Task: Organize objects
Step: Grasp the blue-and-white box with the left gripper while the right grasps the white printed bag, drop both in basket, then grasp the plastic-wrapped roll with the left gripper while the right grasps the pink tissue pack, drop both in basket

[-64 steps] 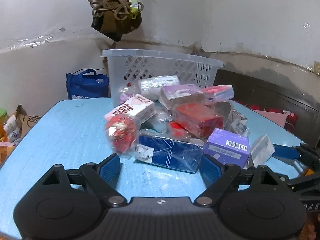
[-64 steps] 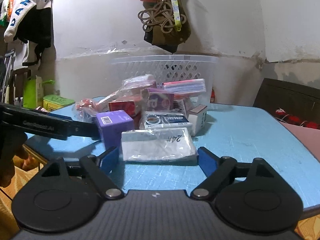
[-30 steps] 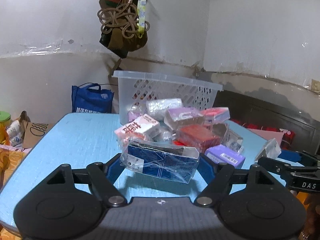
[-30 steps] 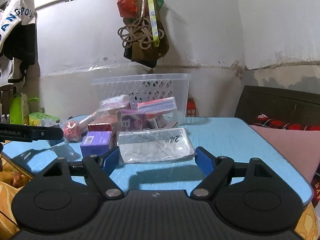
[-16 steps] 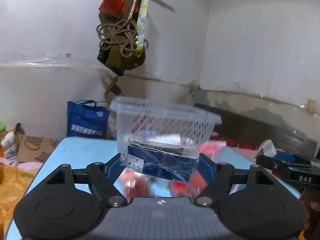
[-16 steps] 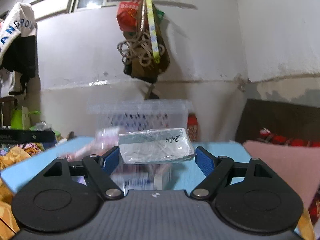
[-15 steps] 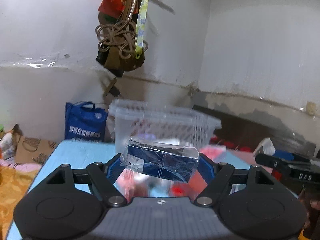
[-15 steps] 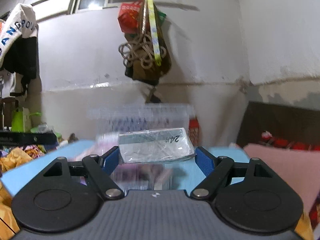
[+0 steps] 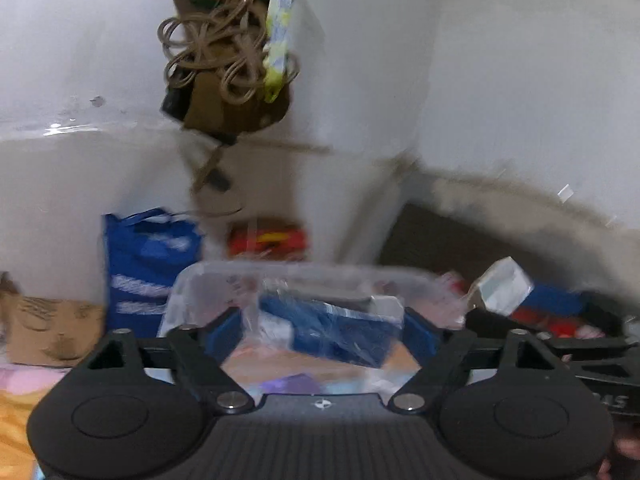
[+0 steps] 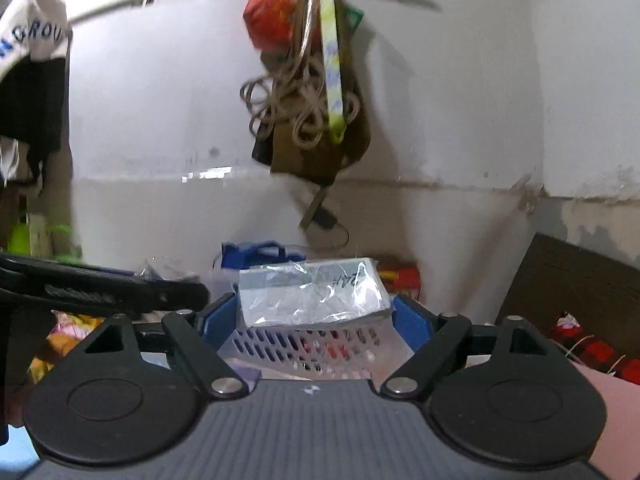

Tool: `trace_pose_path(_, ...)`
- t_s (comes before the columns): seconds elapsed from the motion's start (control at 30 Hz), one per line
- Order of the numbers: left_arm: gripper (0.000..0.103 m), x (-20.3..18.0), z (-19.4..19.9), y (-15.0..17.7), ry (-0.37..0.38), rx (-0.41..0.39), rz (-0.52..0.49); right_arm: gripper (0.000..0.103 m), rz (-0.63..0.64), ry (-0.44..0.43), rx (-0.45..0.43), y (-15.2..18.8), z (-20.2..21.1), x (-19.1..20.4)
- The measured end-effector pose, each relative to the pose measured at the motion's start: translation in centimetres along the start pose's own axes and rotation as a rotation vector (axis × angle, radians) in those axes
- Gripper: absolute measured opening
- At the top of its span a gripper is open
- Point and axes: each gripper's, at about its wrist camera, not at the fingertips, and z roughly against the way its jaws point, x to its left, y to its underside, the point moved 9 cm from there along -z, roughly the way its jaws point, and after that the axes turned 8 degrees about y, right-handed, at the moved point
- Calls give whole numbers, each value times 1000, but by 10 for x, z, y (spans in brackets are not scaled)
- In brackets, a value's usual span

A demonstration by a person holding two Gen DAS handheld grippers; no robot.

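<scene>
Lifted clear of the table since a second ago, both packets now ride above the basket (image 10: 304,340). Left gripper (image 9: 322,330) clamps the blue box (image 9: 336,330), right gripper (image 10: 312,316) the clear pouch (image 10: 312,296), long axes crosswise; the basket lies just below and ahead.

A bundle of coiled rope (image 9: 224,68) with a yellow strap (image 9: 278,40) and a brown bag (image 10: 320,152) hangs on the white wall. Below it stand a blue shopping bag (image 9: 148,268) and a cardboard box (image 9: 52,332). Clothes (image 10: 28,80) hang at the far left, and a dark headboard (image 10: 580,280) is at the right.
</scene>
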Motion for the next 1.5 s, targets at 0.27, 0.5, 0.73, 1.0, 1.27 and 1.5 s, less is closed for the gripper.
trace_pose_path(0.27, 103, 3, 51, 36, 43, -51, 55, 103, -58, -26, -13, 32, 51, -8)
trace_pose_path(0.5, 103, -7, 80, 92, 89, 32, 87, 103, -89, 0, 82, 96, 85, -18)
trace_pose_path(0.73, 103, -10, 66, 103, 96, 74, 113, 103, -59, 3, 87, 101, 89, -10)
trace_pose_path(1.0, 103, -24, 31, 96, 49, 140, 66, 103, -61, -25, 100, 99, 81, -2)
trace_pose_path(1.27, 100, -17, 15, 102, 21, 175, 76, 102, 29, -53, 174, 99, 50, 17)
trace_pose_path(1.5, 100, -19, 15, 102, 22, 172, 70, 91, 10, -101, 206, 99, 48, 20)
